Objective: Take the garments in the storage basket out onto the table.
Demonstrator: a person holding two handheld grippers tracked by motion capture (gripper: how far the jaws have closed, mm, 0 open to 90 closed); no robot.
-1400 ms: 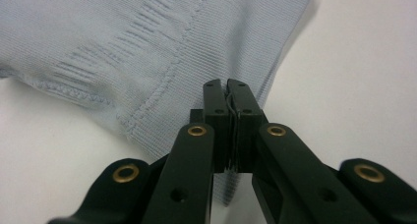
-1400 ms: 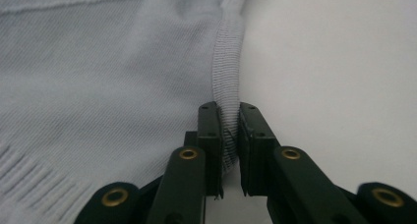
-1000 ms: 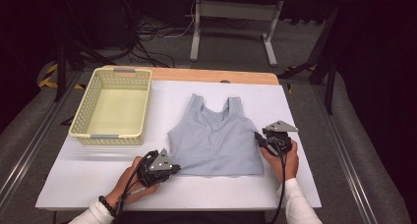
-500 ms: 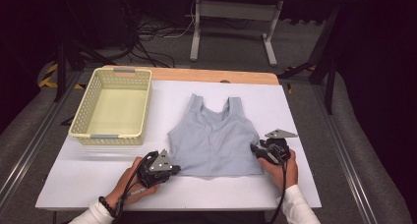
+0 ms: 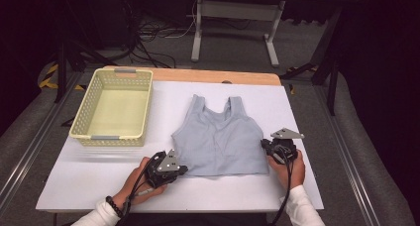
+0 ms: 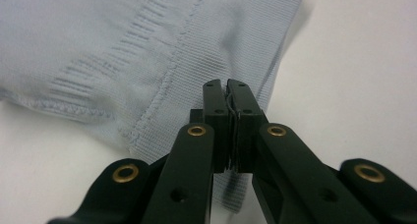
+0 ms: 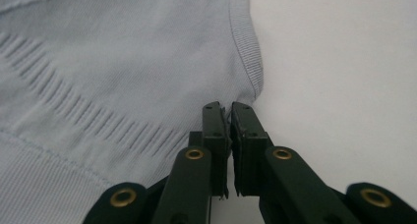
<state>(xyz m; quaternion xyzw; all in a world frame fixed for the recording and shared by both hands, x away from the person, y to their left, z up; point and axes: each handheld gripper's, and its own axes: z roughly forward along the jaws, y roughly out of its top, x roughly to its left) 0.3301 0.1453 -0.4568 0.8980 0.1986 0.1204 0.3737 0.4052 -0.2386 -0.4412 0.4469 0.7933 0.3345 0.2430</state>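
A light blue sleeveless top (image 5: pixel 218 141) lies flat on the white table (image 5: pixel 297 107), straps pointing away from me. My left gripper (image 5: pixel 182 170) sits at the hem's near left corner. In the left gripper view its jaws (image 6: pixel 227 86) are pressed together on the ribbed hem of the top (image 6: pixel 123 47). My right gripper (image 5: pixel 265 145) is at the top's right side edge. In the right gripper view that gripper (image 7: pixel 226 108) is shut on the side edge of the top (image 7: pixel 123 62), just below the armhole binding.
An empty pale yellow plastic basket (image 5: pixel 106 139) stands at the back left of the table. A wooden strip (image 5: pixel 213 76) runs along the far edge. Beyond it are a metal stand and cables on the floor.
My right gripper has come a little nearer to me along the top's right edge. The left gripper and the top have stayed where they were.
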